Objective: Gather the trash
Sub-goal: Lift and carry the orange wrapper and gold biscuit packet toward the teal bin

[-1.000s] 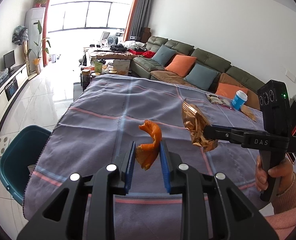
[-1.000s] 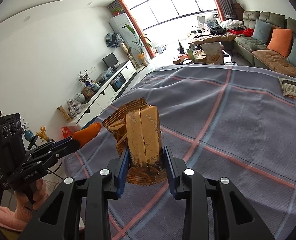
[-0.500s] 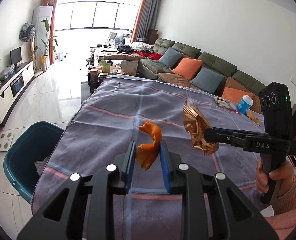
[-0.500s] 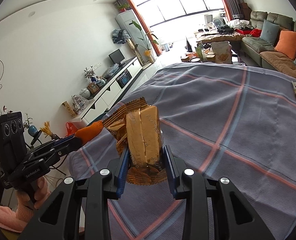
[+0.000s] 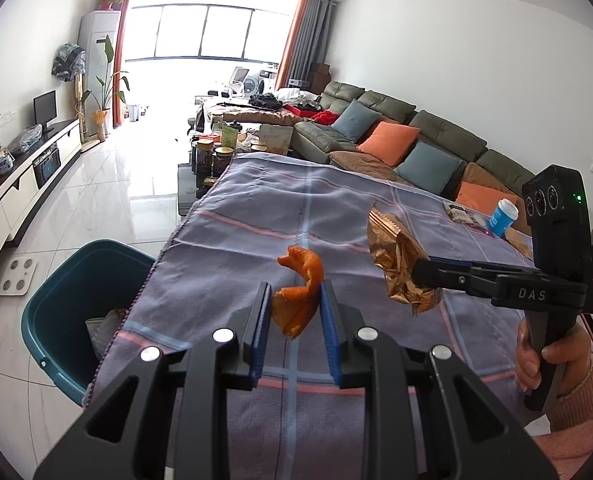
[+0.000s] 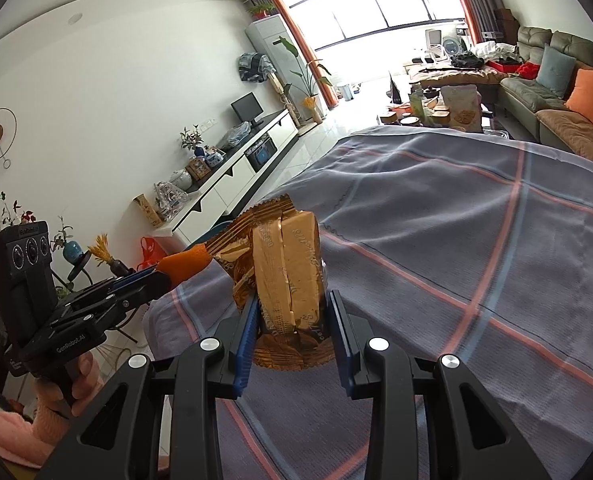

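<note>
pinching a soft, light orange peel [image 5: 299, 304] mid-curl between its jaws, the left gripper [image 5: 294, 312] holds firm, while the right gripper [image 6: 292, 320] clamps a crinkly, slippery gold wrapper [image 6: 286, 276] low between its own.

Left wrist view: looks forward and down along the left gripper [image 5: 292, 308], close above the near end of the grey plaid tablecloth [image 5: 256, 216], facing the window.
Right wrist view: same, along the right gripper [image 6: 290, 320], angled leftward.
Shared: the tablecloth, each other's gripper, the sofa [image 5: 396, 128].
</note>
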Tool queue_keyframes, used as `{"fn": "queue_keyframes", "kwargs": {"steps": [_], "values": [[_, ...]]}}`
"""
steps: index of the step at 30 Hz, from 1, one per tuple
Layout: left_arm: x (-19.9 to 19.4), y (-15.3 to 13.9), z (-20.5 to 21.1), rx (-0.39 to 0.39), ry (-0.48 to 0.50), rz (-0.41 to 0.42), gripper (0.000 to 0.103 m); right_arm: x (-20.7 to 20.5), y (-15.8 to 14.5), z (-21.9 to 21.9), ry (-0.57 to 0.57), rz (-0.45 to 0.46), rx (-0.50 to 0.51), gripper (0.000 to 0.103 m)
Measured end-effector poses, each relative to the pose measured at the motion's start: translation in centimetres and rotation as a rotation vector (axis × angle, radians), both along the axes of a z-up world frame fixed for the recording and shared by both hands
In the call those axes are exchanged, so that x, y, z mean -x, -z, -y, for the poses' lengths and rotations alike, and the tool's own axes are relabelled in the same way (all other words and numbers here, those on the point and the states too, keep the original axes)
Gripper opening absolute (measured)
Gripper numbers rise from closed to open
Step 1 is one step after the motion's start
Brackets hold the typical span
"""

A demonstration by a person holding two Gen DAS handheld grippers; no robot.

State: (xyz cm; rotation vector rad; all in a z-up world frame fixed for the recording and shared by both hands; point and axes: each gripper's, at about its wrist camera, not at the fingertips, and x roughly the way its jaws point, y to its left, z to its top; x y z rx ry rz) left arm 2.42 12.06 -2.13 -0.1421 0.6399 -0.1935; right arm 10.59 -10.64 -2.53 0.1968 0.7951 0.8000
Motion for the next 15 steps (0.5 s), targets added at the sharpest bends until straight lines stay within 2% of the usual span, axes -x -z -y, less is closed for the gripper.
{"fn": "queue_keyframes", "kwargs": {"steps": [15], "values": [[0.7, -0.3, -1.9, 0.0, -0.055, 0.008, 0.023, -0.2, -0.2, -2.4, -0.055, 0.003, 0.004, 0.034]]}}
